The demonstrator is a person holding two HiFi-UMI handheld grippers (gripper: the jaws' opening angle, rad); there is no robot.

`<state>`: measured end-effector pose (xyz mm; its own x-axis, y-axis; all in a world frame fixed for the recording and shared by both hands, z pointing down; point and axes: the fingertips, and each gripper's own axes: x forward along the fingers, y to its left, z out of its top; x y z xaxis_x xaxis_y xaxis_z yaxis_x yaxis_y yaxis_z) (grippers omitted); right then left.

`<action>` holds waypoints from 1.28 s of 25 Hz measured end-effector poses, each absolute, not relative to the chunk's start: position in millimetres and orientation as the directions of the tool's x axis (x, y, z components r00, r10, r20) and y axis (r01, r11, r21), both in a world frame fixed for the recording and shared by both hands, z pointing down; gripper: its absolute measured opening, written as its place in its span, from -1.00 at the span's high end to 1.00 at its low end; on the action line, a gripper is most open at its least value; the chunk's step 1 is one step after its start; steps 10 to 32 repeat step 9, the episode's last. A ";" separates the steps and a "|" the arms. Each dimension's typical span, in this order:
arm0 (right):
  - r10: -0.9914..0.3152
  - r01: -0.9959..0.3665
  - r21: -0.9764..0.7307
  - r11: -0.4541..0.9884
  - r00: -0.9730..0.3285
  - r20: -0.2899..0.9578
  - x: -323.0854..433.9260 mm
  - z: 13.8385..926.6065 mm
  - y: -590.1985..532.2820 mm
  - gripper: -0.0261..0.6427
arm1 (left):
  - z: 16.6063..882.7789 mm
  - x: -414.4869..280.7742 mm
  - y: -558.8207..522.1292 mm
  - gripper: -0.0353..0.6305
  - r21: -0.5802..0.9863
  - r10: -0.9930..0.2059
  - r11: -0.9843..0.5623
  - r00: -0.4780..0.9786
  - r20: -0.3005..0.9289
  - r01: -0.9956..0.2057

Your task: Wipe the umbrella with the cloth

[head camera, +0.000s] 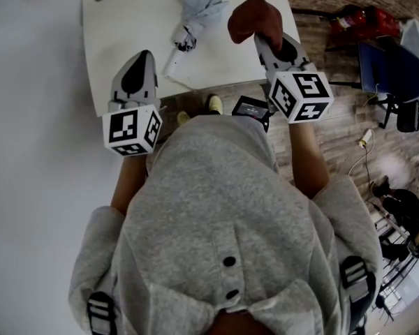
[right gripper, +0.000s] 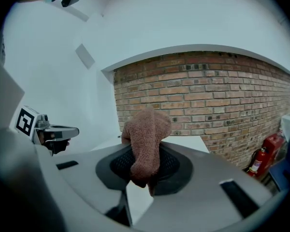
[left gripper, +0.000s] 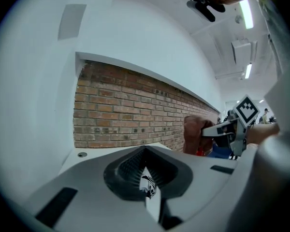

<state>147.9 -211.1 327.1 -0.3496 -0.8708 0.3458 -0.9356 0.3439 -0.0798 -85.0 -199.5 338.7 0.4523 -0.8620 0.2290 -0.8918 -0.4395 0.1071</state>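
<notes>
Hiding the right tongs' [right gripper: 144,170] tips, clamped cloth [right gripper: 146,129] bunches.

I see the cloth [right gripper: 146,139] as brown terry with a rough, fuzzy nap, and the umbrella [head camera: 201,7] as thin pale-blue fabric, matt and creased. The table [head camera: 126,33] looks smooth, matt white; the wall [left gripper: 116,110] is rough bare brick.

- One white rectangular bench [head camera: 126,26].
- One folded pale-blue fabric umbrella [head camera: 195,16].
- One brown terry cloth [right gripper: 145,139].
- Two grey tongs with black-and-white marker cubes: left tongs [head camera: 143,58], right tongs [head camera: 269,40].
- One red cylinder [right gripper: 260,161], probably a fire extinguisher.
</notes>
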 end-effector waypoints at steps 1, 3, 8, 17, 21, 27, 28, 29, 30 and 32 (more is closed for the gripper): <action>-0.871 -0.936 -0.082 0.342 -0.349 0.345 148.6 327.0 -210.1 0.69 | 338.4 -83.4 -198.8 0.85 0.109 -0.859 -0.443 0.456 0.231 -0.890; -0.873 -0.937 -0.092 0.337 -0.348 0.342 149.8 327.3 -209.2 0.69 | 337.5 -81.0 -198.0 0.85 0.108 -0.856 -0.450 0.463 0.230 -0.886; -0.873 -0.935 -0.083 0.345 -0.352 0.338 147.9 327.1 -208.5 0.69 | 336.1 -78.5 -196.8 0.85 0.106 -0.852 -0.460 0.472 0.225 -0.881; -0.873 -0.935 -0.077 0.347 -0.352 0.338 147.6 326.8 -208.1 0.68 | 335.9 -77.9 -196.3 0.85 0.107 -0.851 -0.462 0.474 0.225 -0.880; -0.873 -0.935 -0.077 0.347 -0.352 0.338 147.6 326.8 -208.1 0.68 | 335.9 -77.9 -196.3 0.85 0.107 -0.851 -0.462 0.474 0.225 -0.880; -0.873 -0.935 -0.077 0.347 -0.352 0.338 147.6 326.8 -208.1 0.68 | 335.9 -77.9 -196.3 0.85 0.107 -0.851 -0.462 0.474 0.225 -0.880; -0.873 -0.935 -0.077 0.347 -0.352 0.338 147.6 326.8 -208.1 0.68 | 335.9 -77.9 -196.3 0.85 0.107 -0.851 -0.462 0.474 0.225 -0.880; -0.873 -0.935 -0.077 0.347 -0.352 0.338 147.6 326.8 -208.1 0.68 | 335.9 -77.9 -196.3 0.85 0.107 -0.851 -0.462 0.474 0.225 -0.880; -0.873 -0.935 -0.077 0.347 -0.352 0.338 147.6 326.8 -208.1 0.68 | 335.9 -77.9 -196.3 0.85 0.107 -0.851 -0.462 0.474 0.225 -0.880; -0.873 -0.935 -0.077 0.347 -0.352 0.338 147.6 326.8 -208.1 0.68 | 335.9 -77.9 -196.3 0.85 0.107 -0.851 -0.462 0.474 0.225 -0.880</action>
